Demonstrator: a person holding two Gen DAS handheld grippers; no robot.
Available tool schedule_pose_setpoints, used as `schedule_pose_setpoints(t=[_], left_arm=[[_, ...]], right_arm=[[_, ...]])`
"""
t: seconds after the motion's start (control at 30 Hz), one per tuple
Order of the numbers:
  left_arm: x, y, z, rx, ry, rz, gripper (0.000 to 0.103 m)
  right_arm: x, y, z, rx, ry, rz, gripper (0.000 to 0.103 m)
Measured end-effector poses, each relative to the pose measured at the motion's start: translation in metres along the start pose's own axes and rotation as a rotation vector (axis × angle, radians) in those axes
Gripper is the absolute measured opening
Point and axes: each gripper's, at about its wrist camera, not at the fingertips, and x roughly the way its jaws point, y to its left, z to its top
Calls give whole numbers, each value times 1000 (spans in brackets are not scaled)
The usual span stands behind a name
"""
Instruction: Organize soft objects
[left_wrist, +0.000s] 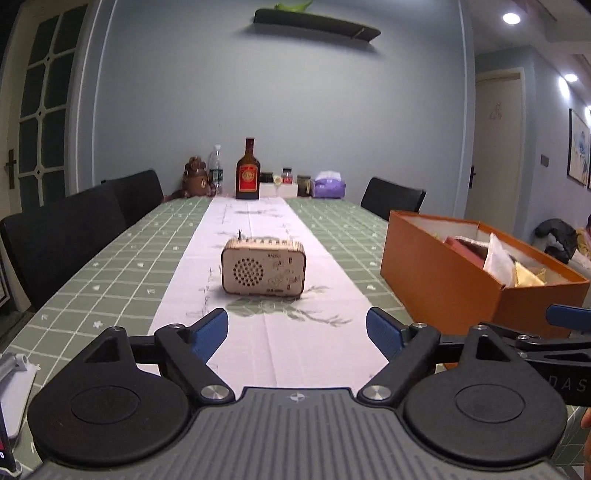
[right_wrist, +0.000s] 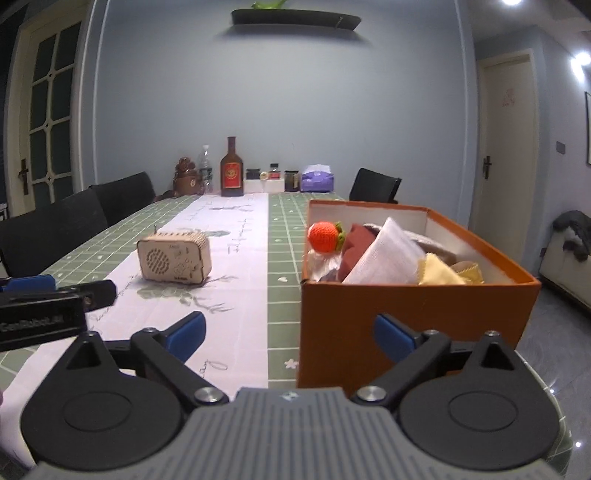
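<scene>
Here, in the left wrist view, the left gripper (left_wrist: 297, 332) gapes, empty, over the runner; the orange box (left_wrist: 443, 280) stands right. In the right wrist view, the right gripper (right_wrist: 290, 336) also gapes, empty, near that box (right_wrist: 406, 306), with soft cloths (right_wrist: 384, 254) and a crocheted orange (right_wrist: 324, 237) inside.

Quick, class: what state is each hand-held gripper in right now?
Left hand-held gripper: open, holding nothing.
Right hand-held gripper: open, holding nothing.
</scene>
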Motion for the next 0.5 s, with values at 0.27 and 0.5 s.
schedule_pose_setpoints(t=[0.27,0.5], left_arm=[[8,-1,-8,16,57,36,99],[6,0,-7,11,61,44,99]], right_arm=[[3,-1,-2,4,1,-21,97],[2,4,-3,-9,6,-10,97]])
